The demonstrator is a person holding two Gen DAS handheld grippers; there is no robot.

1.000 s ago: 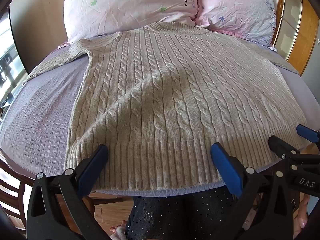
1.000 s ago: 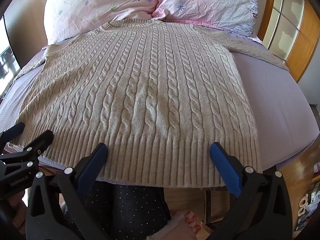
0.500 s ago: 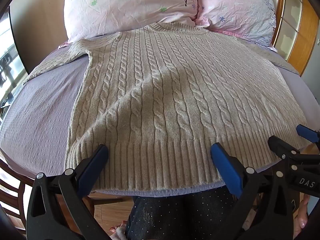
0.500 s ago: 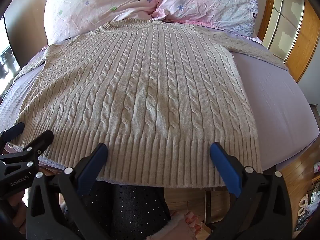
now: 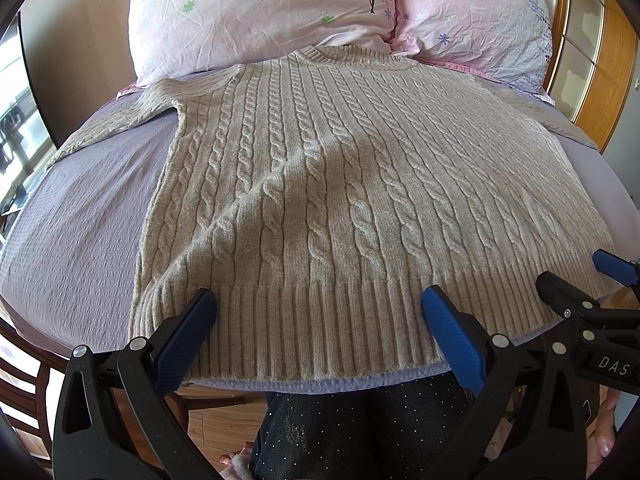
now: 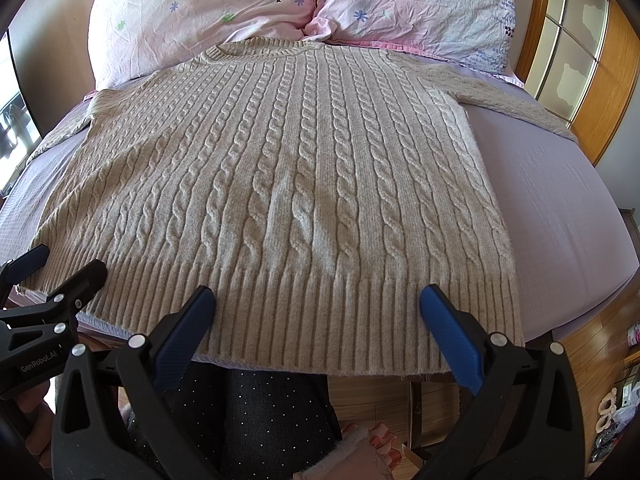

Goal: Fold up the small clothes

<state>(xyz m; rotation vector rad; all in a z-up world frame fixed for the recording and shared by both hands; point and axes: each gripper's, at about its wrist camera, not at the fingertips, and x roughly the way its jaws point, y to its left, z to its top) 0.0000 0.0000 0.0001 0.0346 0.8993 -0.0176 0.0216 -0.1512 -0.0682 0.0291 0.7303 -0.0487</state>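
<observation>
One beige cable-knit wool sweater (image 5: 344,184) is lying flat and unfolded on the lavender bed sheet (image 5: 84,216) below two pink floral pillows (image 5: 256,12), while the left gripper (image 5: 320,328) and right gripper (image 6: 316,324) are hovering, both spread wide and empty, over its ribbed hem, probably positioning for a first fold.
</observation>
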